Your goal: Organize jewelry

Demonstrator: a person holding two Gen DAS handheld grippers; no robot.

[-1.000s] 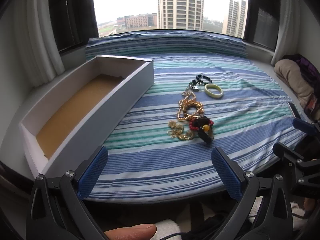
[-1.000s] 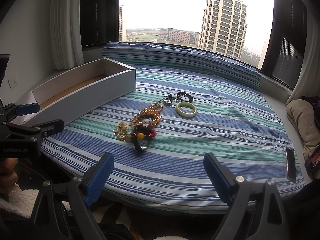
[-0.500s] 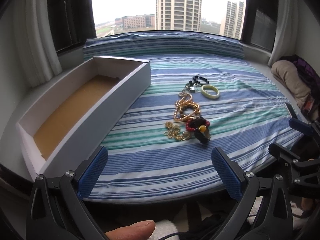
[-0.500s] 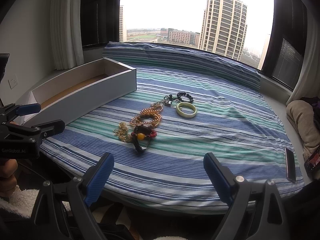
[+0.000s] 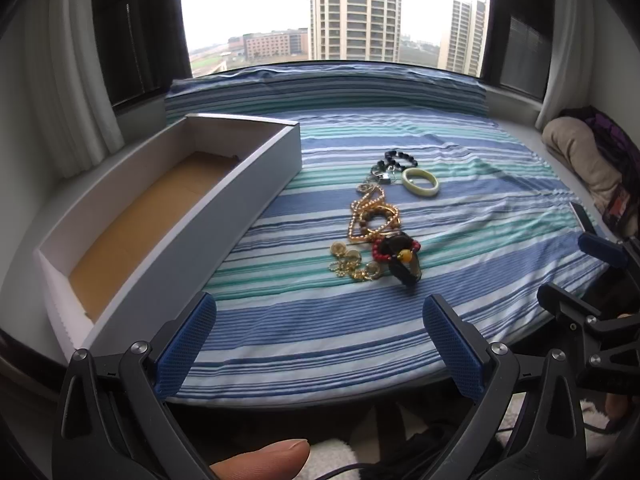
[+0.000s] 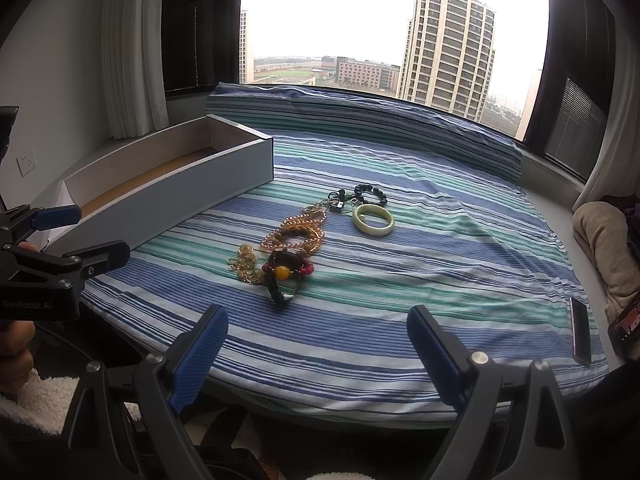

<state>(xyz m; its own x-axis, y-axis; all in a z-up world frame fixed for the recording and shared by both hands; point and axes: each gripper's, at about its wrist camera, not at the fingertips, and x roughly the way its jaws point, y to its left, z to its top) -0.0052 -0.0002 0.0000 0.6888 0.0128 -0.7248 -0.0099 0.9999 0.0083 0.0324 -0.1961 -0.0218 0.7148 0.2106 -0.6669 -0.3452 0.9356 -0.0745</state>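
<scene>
A pile of jewelry lies mid-cloth on a striped blue and green cover: a pale green bangle [image 5: 420,182] [image 6: 373,219], a black bead bracelet [image 5: 397,158] [image 6: 370,192], gold chains [image 5: 374,216] [image 6: 294,232], a red bead bracelet with an amber bead [image 5: 398,250] [image 6: 286,269] and gold coin charms [image 5: 352,264] [image 6: 244,264]. A long white box [image 5: 192,232] [image 6: 168,196] with a brown floor stands empty to the left. My left gripper [image 5: 320,340] and right gripper [image 6: 318,350] both hang open near the cover's front edge, short of the jewelry, holding nothing.
A phone [image 6: 580,330] lies at the cover's right edge. Beige and dark bundled fabric [image 5: 580,152] sits at the far right. Windows and curtains ring the back. A fingertip [image 5: 260,458] shows at the bottom of the left wrist view.
The left gripper's view has shifted slightly, so the box and jewelry sit a little lower and left. Both grippers stay open and the jewelry has not moved.
</scene>
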